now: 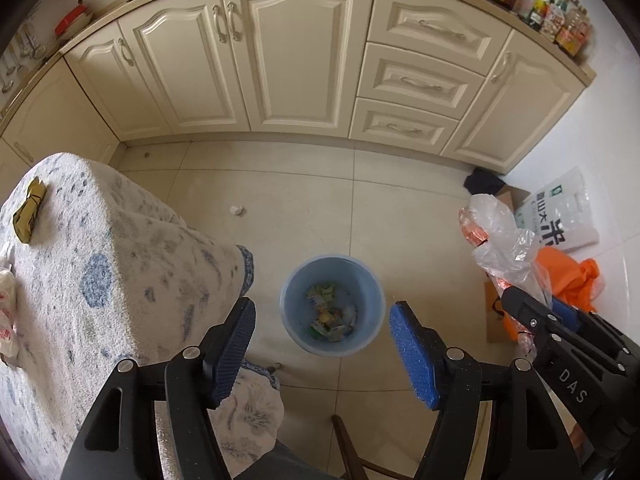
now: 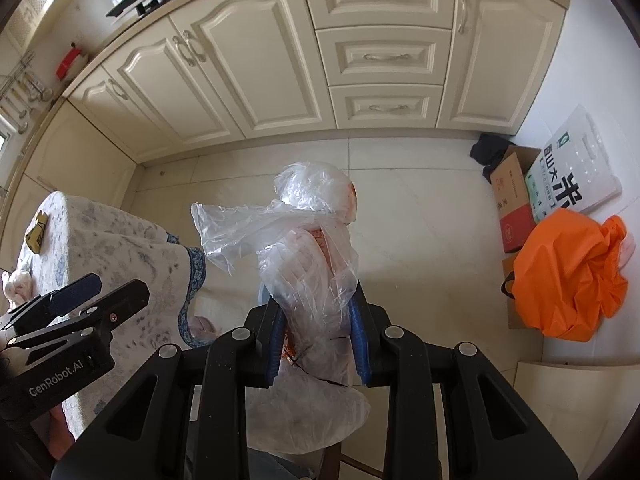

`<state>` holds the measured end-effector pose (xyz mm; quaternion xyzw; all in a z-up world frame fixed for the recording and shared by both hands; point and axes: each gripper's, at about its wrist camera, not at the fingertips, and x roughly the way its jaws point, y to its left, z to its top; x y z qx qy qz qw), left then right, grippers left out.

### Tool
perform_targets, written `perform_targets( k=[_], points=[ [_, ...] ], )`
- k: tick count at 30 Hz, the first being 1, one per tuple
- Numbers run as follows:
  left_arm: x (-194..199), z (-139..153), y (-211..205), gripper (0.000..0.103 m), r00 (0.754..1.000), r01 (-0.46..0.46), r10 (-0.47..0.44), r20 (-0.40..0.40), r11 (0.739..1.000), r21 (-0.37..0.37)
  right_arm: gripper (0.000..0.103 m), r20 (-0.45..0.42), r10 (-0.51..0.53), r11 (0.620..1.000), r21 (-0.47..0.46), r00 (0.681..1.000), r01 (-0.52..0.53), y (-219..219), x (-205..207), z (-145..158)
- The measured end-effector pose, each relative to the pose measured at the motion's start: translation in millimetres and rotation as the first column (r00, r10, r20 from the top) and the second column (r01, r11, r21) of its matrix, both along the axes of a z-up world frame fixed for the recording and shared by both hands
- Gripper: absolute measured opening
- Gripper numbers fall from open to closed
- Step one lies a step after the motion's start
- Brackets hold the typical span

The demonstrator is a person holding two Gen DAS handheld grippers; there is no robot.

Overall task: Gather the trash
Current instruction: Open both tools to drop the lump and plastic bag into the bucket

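Observation:
A light blue trash bin (image 1: 332, 305) stands on the tiled floor with several wrappers at its bottom. My left gripper (image 1: 322, 354) hangs open right above it, nothing between its blue pads. My right gripper (image 2: 318, 340) is shut on a crumpled clear plastic bag (image 2: 308, 240) with something orange-red inside; the bag sticks up past the fingers and hides the bin in the right wrist view. In the left wrist view that bag (image 1: 500, 236) and the right gripper (image 1: 560, 320) sit to the right of the bin. A small white paper scrap (image 1: 237, 211) lies on the floor. A yellow-green wrapper (image 1: 29, 212) rests on the table.
A table with a blue-patterned white cloth (image 1: 100, 264) fills the left side. Cream cabinets (image 1: 280, 60) run along the far wall. At the right wall stand a white rice bag (image 2: 576, 176), a cardboard box (image 2: 516, 200) and an orange bag (image 2: 568, 276). A dark chair frame (image 1: 348, 448) sits below.

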<state>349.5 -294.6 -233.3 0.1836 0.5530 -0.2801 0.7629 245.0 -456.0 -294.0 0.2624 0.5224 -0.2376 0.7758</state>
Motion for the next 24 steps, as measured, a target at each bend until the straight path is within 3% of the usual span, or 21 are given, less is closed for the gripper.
perform_targets(
  k=[13, 16, 24],
  points=[
    [-3.6, 11.5, 31.6, 0.066, 0.997, -0.076, 0.076, 0.026, 0.997, 0.017, 0.032, 0.036, 0.108, 0.994, 0.003, 0.993, -0.108, 31.5, 33.9, 4.4],
    [-5.2, 14.7, 38.2, 0.066, 0.996, -0.084, 0.084, 0.023, 0.996, 0.01, 0.04, 0.052, 0.115, 0.993, -0.017, 0.992, -0.114, 35.7, 36.8, 11.9],
    [-7.1, 20.4, 48.7, 0.066, 0.997, -0.082, 0.081, 0.017, 0.997, 0.008, 0.04, 0.041, 0.118, 0.993, -0.032, 0.992, -0.117, 37.6, 36.9, 16.9]
  ],
)
